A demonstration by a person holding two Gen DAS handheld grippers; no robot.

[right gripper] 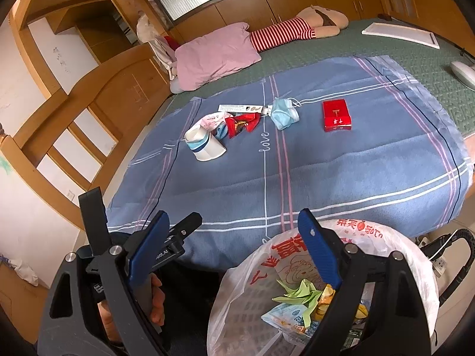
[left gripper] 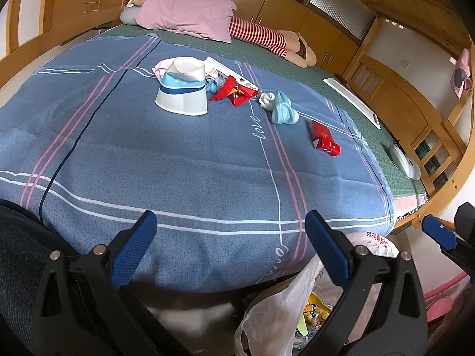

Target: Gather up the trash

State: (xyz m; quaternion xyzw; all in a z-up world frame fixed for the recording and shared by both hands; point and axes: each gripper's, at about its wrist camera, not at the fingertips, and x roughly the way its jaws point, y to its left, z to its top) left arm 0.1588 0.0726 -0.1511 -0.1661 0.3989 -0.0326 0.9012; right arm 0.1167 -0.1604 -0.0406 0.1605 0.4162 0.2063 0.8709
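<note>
Trash lies on a blue blanket [left gripper: 178, 160] on the bed: a crushed white and blue paper cup [left gripper: 182, 89] [right gripper: 204, 145], a red wrapper [left gripper: 234, 90] [right gripper: 242, 124], a blue face mask [left gripper: 283, 109] [right gripper: 283, 114], a white tissue wad [left gripper: 266, 98] and a red cigarette box [left gripper: 323, 139] [right gripper: 337, 115]. My left gripper [left gripper: 231, 252] is open and empty above the near blanket edge. My right gripper [right gripper: 234, 255] is open and empty over a white plastic trash bag [right gripper: 297, 267] [left gripper: 279, 305] that holds a green paper scrap [right gripper: 299, 293] and other litter.
A pink pillow [left gripper: 187, 12] and a striped plush doll [left gripper: 267, 38] lie at the bed's far end. A white board [right gripper: 400, 34] and a white device [left gripper: 405, 158] sit on the green mattress. A wooden bed frame [left gripper: 415, 112] and cabinets surround the bed. A power strip [right gripper: 439, 262] lies on the floor.
</note>
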